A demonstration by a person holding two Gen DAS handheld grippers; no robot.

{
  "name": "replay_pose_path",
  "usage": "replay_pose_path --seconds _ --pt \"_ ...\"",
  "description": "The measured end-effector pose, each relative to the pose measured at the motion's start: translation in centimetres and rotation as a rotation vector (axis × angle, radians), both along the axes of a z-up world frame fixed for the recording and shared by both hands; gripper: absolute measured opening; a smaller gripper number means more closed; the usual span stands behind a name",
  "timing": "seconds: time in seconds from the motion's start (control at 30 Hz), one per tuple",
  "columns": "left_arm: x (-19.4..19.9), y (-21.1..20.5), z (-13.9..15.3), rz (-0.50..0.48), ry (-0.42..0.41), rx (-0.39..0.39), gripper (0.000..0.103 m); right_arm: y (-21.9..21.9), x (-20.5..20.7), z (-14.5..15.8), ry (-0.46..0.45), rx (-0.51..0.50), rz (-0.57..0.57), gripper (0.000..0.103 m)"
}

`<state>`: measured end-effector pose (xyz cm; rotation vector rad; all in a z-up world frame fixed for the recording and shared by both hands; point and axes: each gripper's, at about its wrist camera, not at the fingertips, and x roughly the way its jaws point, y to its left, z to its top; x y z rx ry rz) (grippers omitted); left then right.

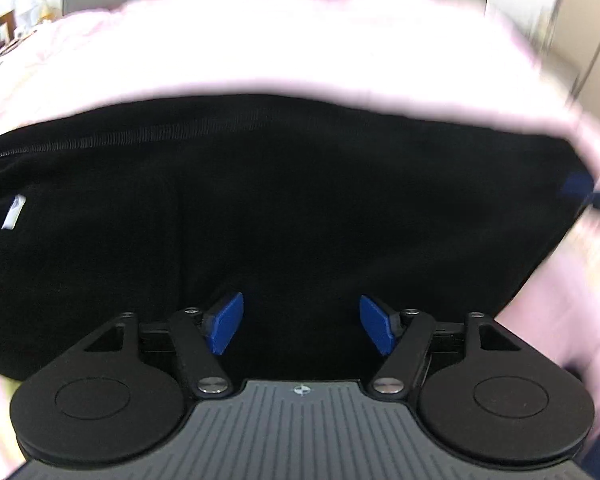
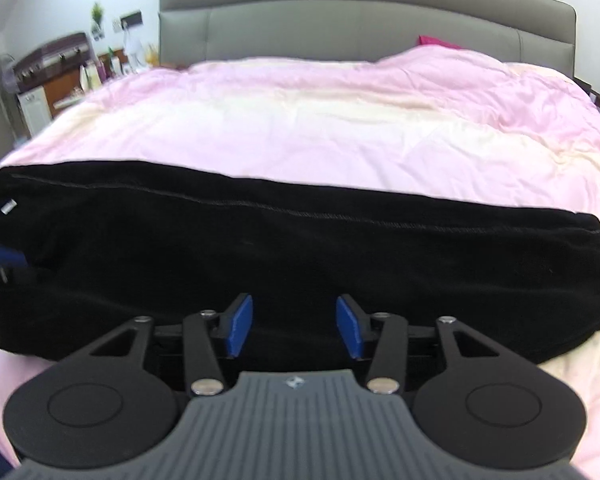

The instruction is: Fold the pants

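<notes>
**Both grippers open over the pants, nothing gripped**

We are seeing the black, soft-fabric pants (image 2: 260, 248) lying as a long band across the pink and cream quilted duvet (image 2: 320, 120) on the bed. A stitched seam (image 2: 236, 202) is running along their far edge, and a small white tag (image 2: 9, 206) is showing near the left end.

We are holding the left gripper (image 1: 302, 324) with its blue pads (image 1: 225, 324) spread wide. Only dark cloth is showing in the gap behind them; nothing is pinched. Whether the tips are touching the fabric, we cannot tell.

We are holding the right gripper (image 2: 294, 326) with its blue pads (image 2: 350, 326) apart too, a narrower gap, also nothing clamped. It is sitting at the near edge of the pants.

The left view is motion-blurred on the right side. A grey padded headboard (image 2: 360, 28) is standing behind the bed, cluttered shelving (image 2: 60, 68) to the far left.
</notes>
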<state>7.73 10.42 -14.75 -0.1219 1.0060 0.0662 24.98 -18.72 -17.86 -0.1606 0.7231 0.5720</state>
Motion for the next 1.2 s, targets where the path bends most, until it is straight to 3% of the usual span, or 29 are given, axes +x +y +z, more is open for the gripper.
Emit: replay_pose_path --seconds 0.13,0.23,0.3,0.4,0.53,0.63,0.77,1.03,1.2 --pt "0.4 0.1 -0.7 0.000 0.007 0.000 0.086 1.4 -1.0 -1.1 0.015 -0.116 0.038 0.050" --pt "0.9 0.1 -0.1 0.000 0.017 0.008 0.086 2.5 -0.3 -3.2 0.081 -0.242 0.059 0.053" --pt "0.8 -0.3 0.7 0.027 0.020 0.012 0.083 2.5 0.0 -3.4 0.103 -0.239 0.051 0.053" --pt "0.9 -0.6 2.1 0.087 -0.021 -0.038 0.078 0.4 0.9 -1.5 0.146 -0.090 -0.033 0.053" --pt "2.7 -2.6 3.8 0.056 -0.092 -0.120 0.078 -5.2 2.6 0.9 0.129 0.129 -0.298 0.062" --pt "5.1 -5.4 4.5 0.009 -0.114 -0.150 0.081 -10.2 3.9 0.7 0.163 0.246 -0.538 0.063" --pt "9.3 -10.1 4.6 -0.025 -0.107 -0.197 0.081 -15.8 4.6 -0.1 0.190 0.426 -0.757 0.063" --pt "16.1 -20.1 4.0 -0.124 -0.075 -0.239 0.081 -22.7 6.1 -3.7 0.311 0.805 -0.971 0.068" --pt "18.0 -22.8 3.4 -0.160 -0.073 -0.239 0.081 -25.8 7.3 -6.8 0.346 1.007 -1.028 0.074"
